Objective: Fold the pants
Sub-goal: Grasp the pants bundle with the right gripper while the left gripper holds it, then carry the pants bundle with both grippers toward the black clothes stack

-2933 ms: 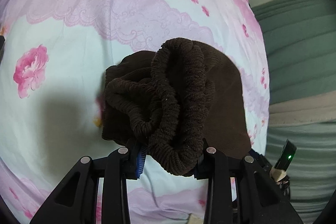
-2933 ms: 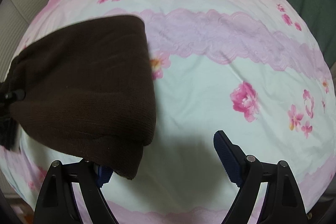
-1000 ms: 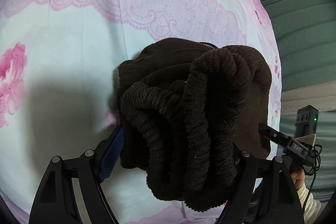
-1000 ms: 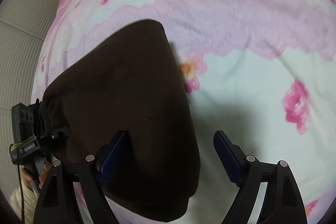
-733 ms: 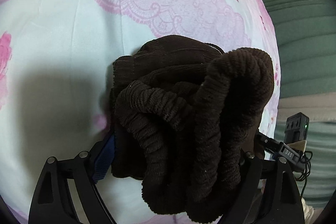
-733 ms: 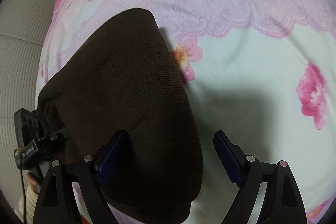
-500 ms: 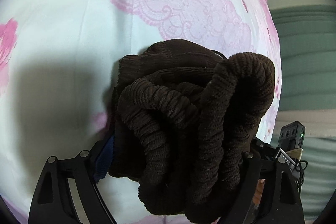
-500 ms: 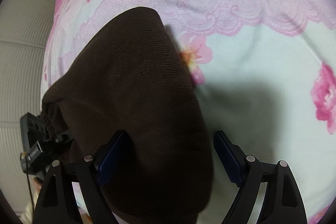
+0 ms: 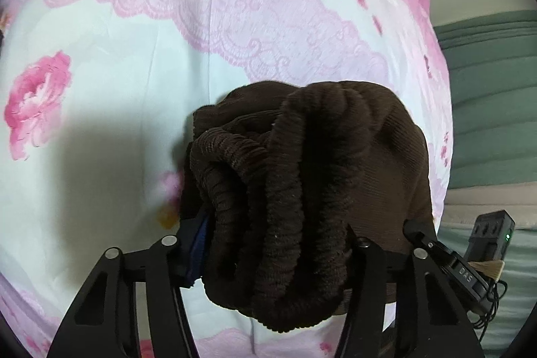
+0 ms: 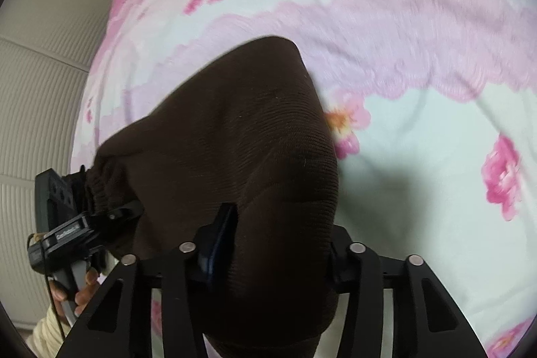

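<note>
Two grippers are working over one wide bed, and we are starting with that: the floral sheet [image 9: 110,109] is filling both views, pale with pink roses and a lilac lace band. On it, near its edge, the brown pants [image 10: 235,136] are lying already doubled into a thick bundle, partly lifted at the near end.

We are seeing the gathered elastic waistband [image 9: 278,197] bunched in rolls in the left wrist view. The left gripper [image 9: 273,244] has just been closing, and its jaws are now pressing that bunch from both sides at a middling width, so we are judging it held. The right gripper [image 10: 280,240] has just been closing too; its jaws are pinching the smoother folded end of the pants, cloth bulging between and below them.

In the right wrist view a hand [image 10: 79,291] in a cream sleeve is carrying the left tool at the frame's left.

We are judging the step in hand to be taking both near corners for the next fold. To do it well, we are wanting every layer caught in each grip, the two hands rising level together, and the cloth between them kept taut so that the fold lands square and no layer slips out.
</note>
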